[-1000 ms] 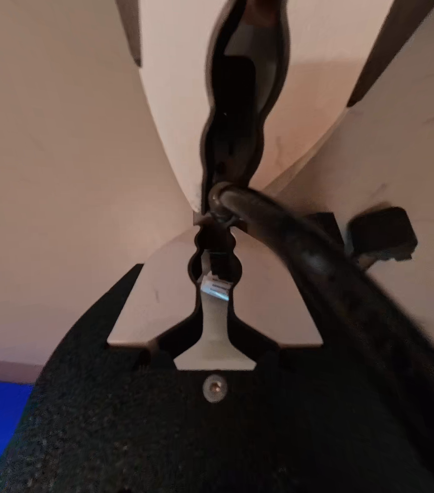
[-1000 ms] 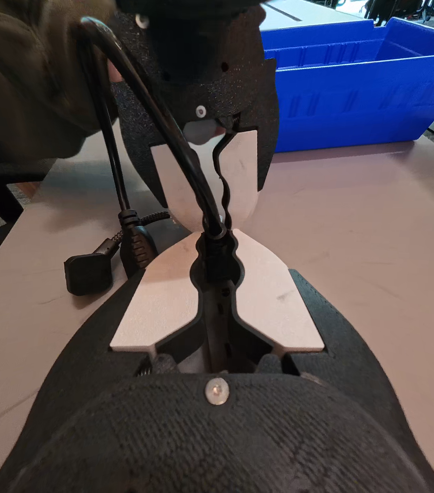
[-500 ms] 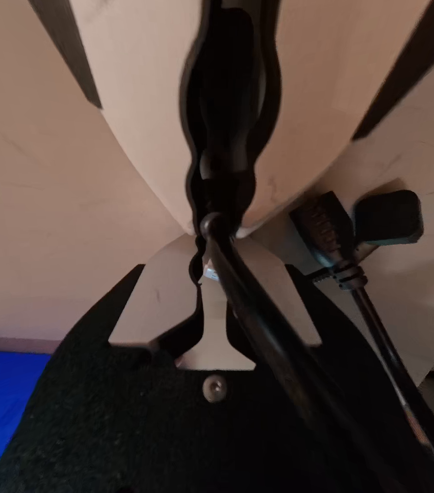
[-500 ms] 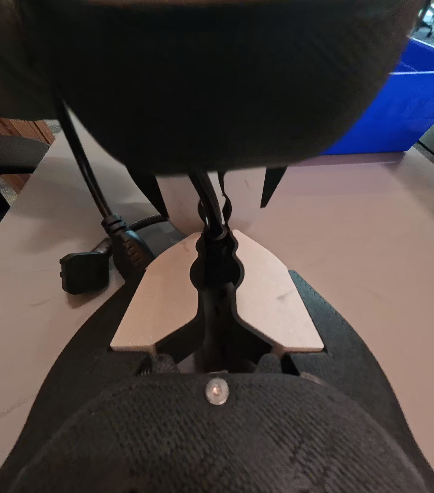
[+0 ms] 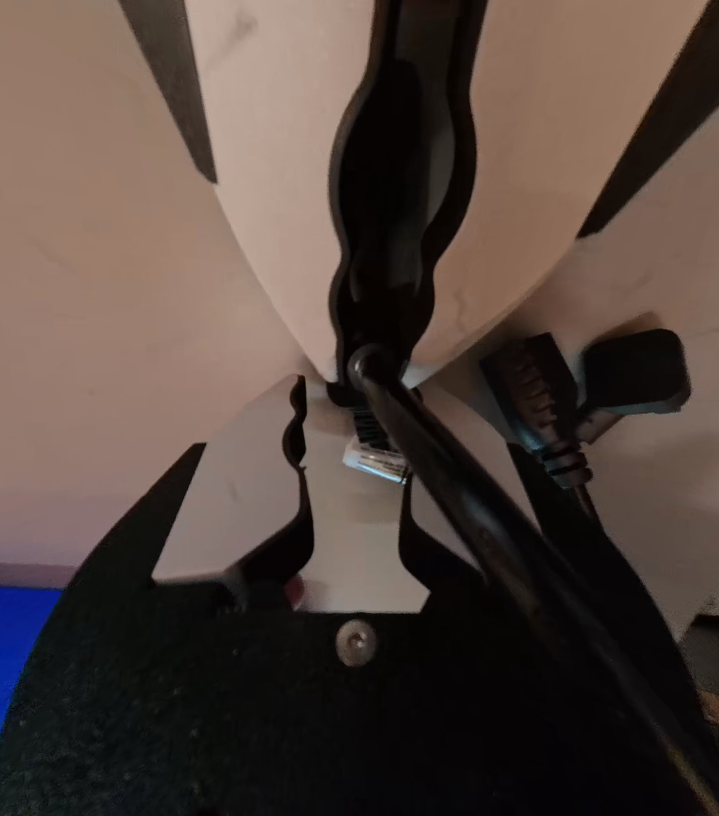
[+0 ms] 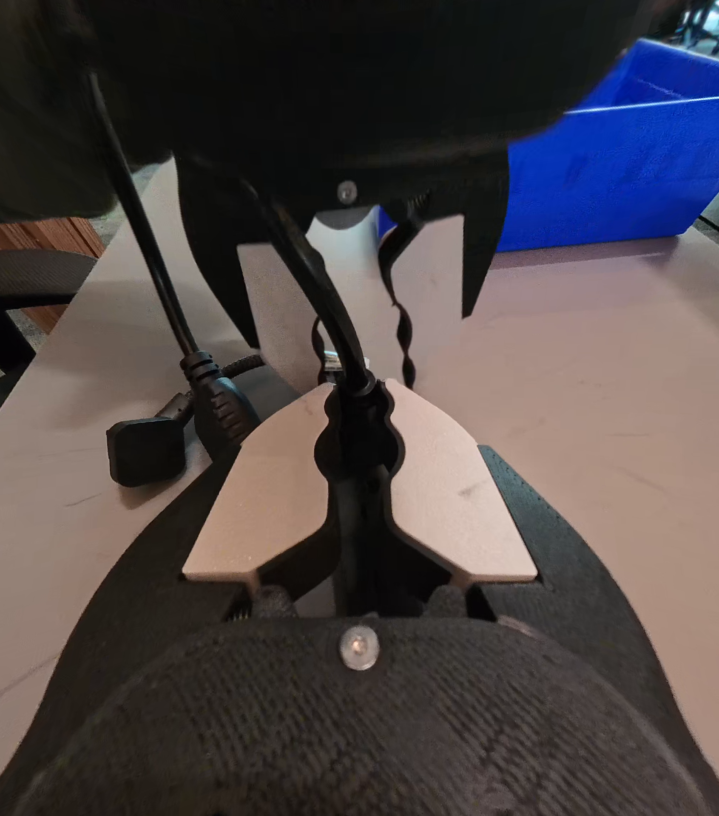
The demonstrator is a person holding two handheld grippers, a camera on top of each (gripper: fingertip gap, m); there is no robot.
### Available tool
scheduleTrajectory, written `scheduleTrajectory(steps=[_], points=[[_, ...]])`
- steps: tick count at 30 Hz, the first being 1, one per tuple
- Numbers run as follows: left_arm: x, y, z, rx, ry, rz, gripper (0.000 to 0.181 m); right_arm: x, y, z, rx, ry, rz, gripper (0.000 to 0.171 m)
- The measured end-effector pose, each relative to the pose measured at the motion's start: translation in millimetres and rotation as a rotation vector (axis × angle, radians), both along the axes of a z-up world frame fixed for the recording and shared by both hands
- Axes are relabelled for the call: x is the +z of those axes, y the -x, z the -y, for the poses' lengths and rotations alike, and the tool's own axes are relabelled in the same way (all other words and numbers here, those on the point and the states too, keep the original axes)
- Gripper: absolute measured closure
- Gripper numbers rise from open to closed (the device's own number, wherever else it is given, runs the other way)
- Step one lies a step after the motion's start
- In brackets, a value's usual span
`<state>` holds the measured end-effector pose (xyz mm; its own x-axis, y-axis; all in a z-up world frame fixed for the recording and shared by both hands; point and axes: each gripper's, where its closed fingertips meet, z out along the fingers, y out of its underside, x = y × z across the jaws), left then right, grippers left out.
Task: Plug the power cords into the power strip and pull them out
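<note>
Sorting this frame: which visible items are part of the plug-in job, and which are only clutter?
Job:
- black power cord, clamped in the right gripper
- left gripper, open around the same cord
- second power plug, lying on the table

Lying about:
- square black connector
- blue bin
- chair

No power strip is clearly visible.

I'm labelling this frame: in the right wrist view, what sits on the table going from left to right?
Flat black plug → ribbed black plug → right gripper, shut on a black cord → bare table → blue bin at the far right.
</note>
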<state>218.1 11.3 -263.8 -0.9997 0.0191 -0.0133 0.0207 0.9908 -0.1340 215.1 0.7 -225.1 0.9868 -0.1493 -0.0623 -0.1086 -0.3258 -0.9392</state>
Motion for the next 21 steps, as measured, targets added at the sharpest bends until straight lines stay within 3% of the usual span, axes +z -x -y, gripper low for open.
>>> scheduleTrajectory(steps=[2,7,10,21], points=[[1.8,-5.1,2.2,-0.038,0.032,0.054,0.139,0.0,0.5,0.4,0.005,-0.01,-0.008,0.155],[-6.3,6.5,8.5,-0.024,0.071,-0.028,0.143,0.1,1.1,0.4,0.006,-0.008,0.001,0.155],[-6.3,10.3,8.4,-0.012,0.074,-0.039,0.136,0.2,1.6,0.1,0.008,-0.013,0.0,0.155],[-12.7,4.8,9.8,-0.02,0.05,0.042,0.142,0.3,1.5,-0.3,0.007,0.007,0.015,0.156]])
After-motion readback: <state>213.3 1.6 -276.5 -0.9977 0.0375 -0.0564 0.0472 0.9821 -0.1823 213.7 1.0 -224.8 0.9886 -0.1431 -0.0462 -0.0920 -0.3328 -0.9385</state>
